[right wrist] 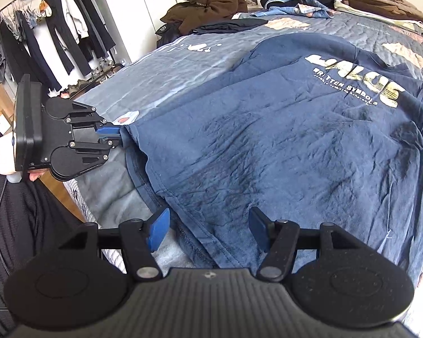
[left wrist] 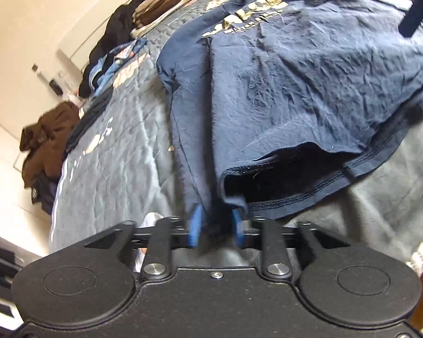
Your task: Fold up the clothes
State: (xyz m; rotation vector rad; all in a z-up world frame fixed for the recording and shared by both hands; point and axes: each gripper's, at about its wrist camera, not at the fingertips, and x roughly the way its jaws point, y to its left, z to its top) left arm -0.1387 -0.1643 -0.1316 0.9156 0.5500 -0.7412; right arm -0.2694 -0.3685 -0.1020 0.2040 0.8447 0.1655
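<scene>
The left gripper (left wrist: 215, 229) has its blue pads parted, with the hem corner of the navy T-shirt (right wrist: 268, 140) loose between them, not pinched. The right gripper (right wrist: 208, 231) hovers spread wide above the shirt's near hem, grasping nothing. The shirt lies flat, print up, on the quilted bed (right wrist: 166, 76). Beyond it sit folded brown clothes (right wrist: 380, 2) and a brown hoodie (right wrist: 208, 5).

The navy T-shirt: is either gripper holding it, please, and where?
Nothing held: the left gripper stands open around the T-shirt hem corner; the right gripper is open too.
</scene>
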